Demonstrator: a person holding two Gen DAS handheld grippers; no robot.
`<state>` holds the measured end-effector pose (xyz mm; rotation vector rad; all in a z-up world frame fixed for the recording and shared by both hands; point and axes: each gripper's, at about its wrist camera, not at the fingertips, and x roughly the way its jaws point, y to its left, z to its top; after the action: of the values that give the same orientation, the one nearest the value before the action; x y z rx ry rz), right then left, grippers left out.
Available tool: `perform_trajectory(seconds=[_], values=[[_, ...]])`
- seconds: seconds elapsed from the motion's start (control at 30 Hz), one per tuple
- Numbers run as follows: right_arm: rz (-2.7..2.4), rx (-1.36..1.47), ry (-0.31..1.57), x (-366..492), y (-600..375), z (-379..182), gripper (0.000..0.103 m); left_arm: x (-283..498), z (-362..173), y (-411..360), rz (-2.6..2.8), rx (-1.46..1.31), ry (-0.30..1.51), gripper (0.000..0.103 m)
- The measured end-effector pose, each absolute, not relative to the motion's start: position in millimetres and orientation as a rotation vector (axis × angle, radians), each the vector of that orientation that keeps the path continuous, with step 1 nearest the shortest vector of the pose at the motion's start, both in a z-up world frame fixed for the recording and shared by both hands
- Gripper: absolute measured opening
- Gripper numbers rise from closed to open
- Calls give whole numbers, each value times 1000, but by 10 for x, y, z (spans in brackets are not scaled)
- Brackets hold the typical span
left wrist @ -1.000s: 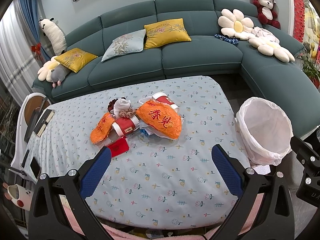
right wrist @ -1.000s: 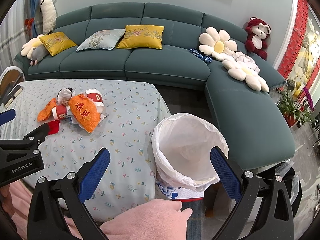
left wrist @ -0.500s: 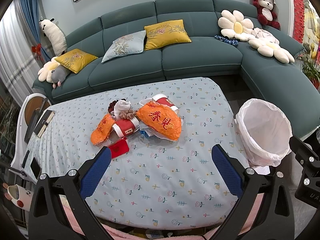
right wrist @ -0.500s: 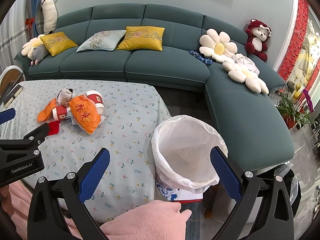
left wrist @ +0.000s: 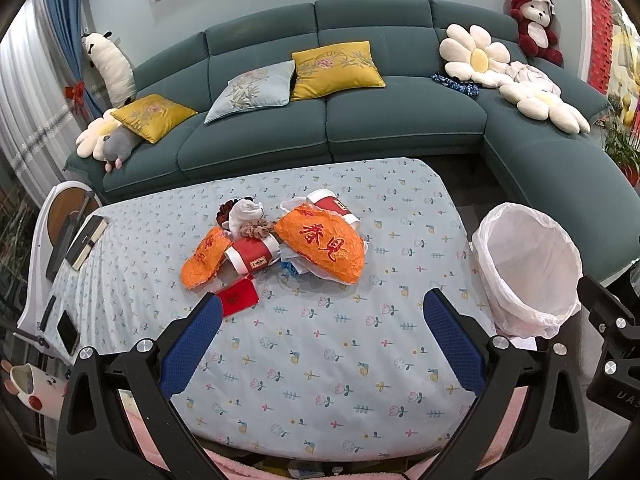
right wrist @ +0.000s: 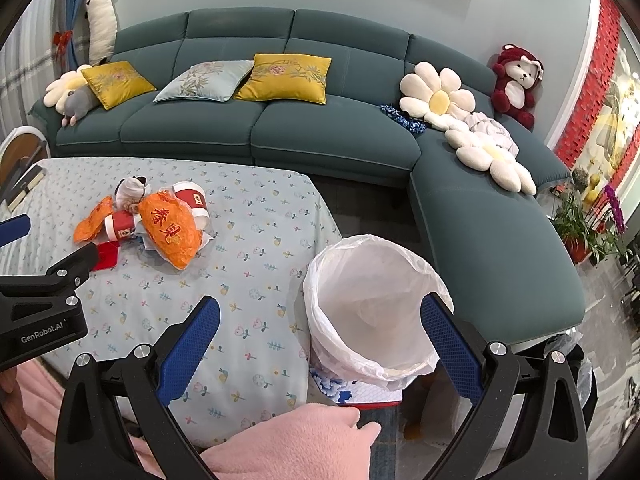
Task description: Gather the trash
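Observation:
A heap of trash lies mid-table: a large orange wrapper point(left wrist: 322, 246) point(right wrist: 172, 234), a smaller orange wrapper point(left wrist: 204, 258), two red-and-white paper cups point(left wrist: 252, 254) point(left wrist: 332, 206), a red envelope point(left wrist: 239, 298) and crumpled white paper point(left wrist: 246, 214). A bin lined with a white bag point(left wrist: 528, 272) point(right wrist: 372, 304) stands at the table's right edge. My left gripper point(left wrist: 320, 308) is open above the near part of the table, short of the heap. My right gripper point(right wrist: 318, 316) is open over the bin's left rim, nothing between its fingers.
The table wears a pale blue floral cloth point(left wrist: 320, 360). A teal sofa point(left wrist: 320, 120) with cushions and plush toys wraps the back and right. A side stand with a notebook point(left wrist: 86, 242) and a phone point(left wrist: 66, 334) is at the left. A pink sleeve point(right wrist: 288, 440) shows below.
Both grippers have shifted slightly, so the table and bin sit a little lower in view. Nothing was picked up or moved.

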<state>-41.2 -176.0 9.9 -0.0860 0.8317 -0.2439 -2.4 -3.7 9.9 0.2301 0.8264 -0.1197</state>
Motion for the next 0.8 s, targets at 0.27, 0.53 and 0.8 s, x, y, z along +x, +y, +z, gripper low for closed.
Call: perform_trajectory(seconds=[0.27,0.53,0.8], values=[[-244,-111,831,-389,-1698,108,96,-13,81,16,-129,213,831,96],[-249,-133,825,-367,-1593,92,96,25,33,80,-141,195,841,96],[-246,-140,808,-290,-1439,103,96,104,-55,272,-135,159,858,96]])
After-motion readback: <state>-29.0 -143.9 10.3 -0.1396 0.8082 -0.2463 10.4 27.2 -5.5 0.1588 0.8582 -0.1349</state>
